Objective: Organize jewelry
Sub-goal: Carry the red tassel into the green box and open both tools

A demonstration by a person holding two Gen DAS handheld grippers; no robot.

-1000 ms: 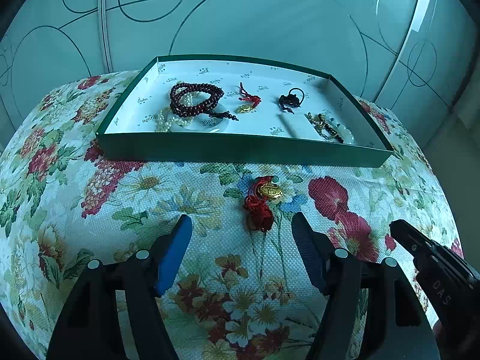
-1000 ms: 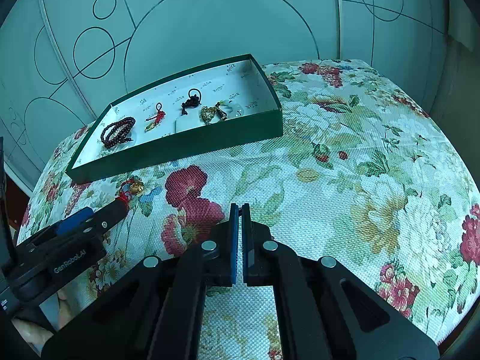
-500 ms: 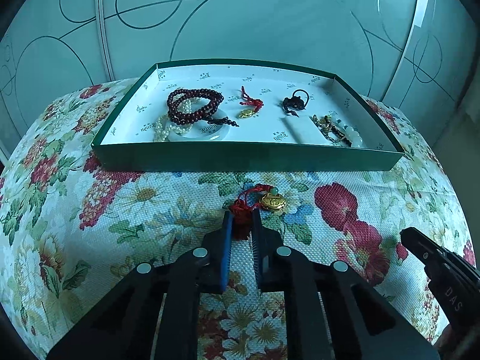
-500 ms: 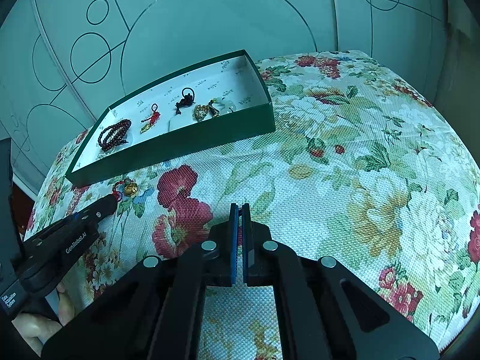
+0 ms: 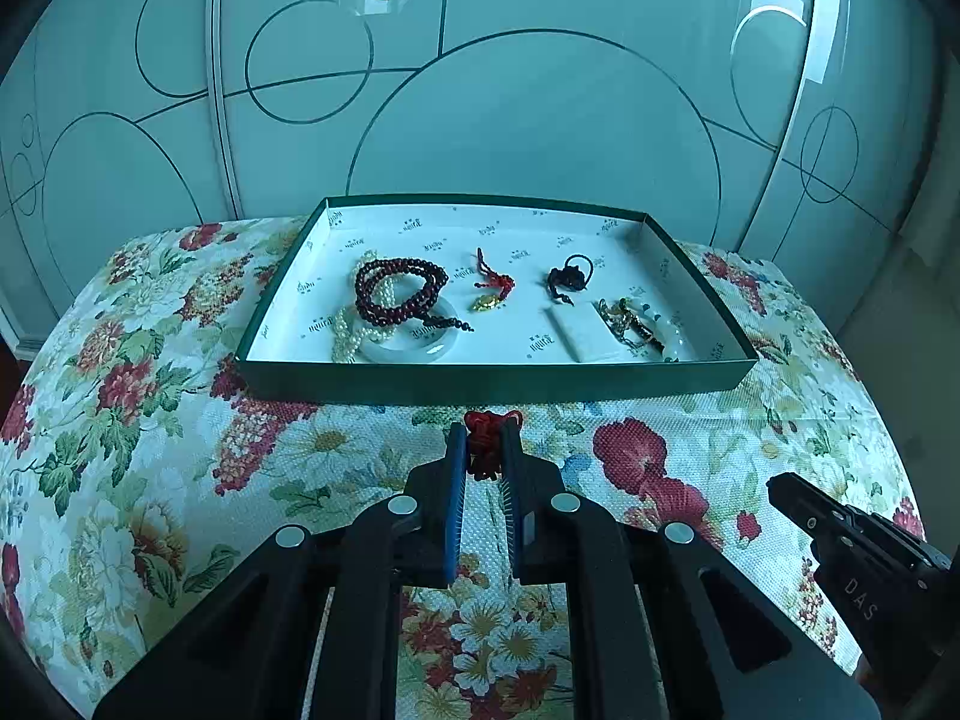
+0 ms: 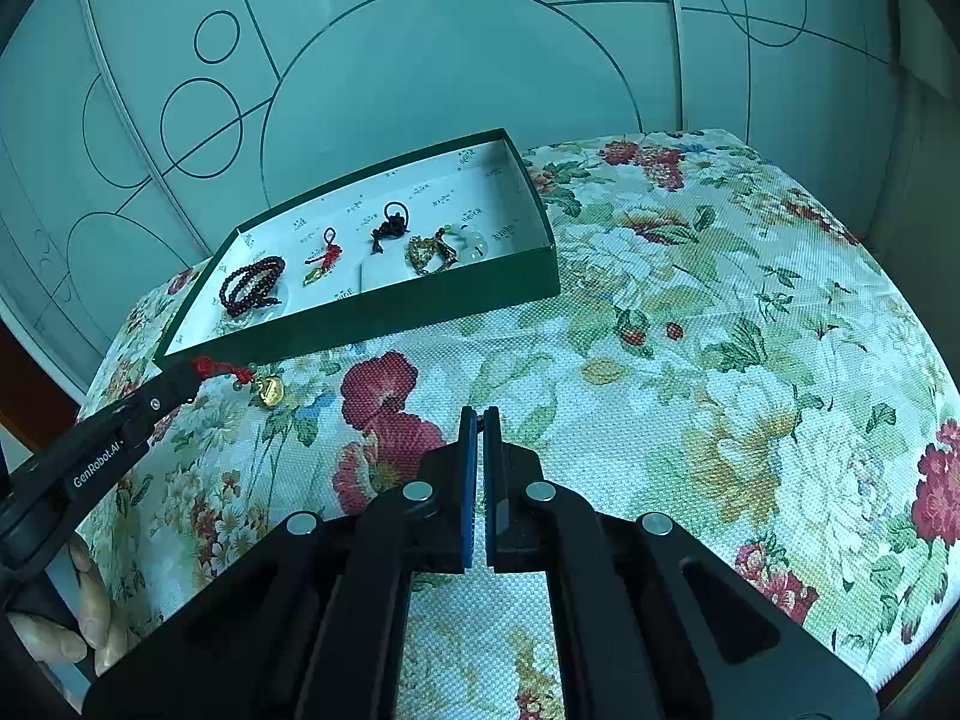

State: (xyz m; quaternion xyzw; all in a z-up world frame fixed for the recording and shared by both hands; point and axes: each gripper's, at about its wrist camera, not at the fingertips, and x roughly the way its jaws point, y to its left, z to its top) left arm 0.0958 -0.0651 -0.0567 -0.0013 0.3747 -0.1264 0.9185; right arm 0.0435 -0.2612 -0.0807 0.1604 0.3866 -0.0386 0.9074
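My left gripper is shut on the red knotted cord of a charm, held above the floral cloth just in front of the green box. In the right wrist view the left gripper shows at the left edge, the red cord sticking out of it and a gold pendant dangling below. The white-lined box holds a dark red bead bracelet, a red-and-gold charm, a black cord charm and a gold-and-jade piece. My right gripper is shut on nothing.
The table wears a floral cloth and ends at rounded edges left and right. Behind the box rises a frosted glass wall with circle lines. A hand holds the left gripper's handle. The right gripper's tip shows at lower right.
My left gripper closed on the red cord of the charm and lifted it off the cloth toward the box. The right gripper stayed shut and nearly still.
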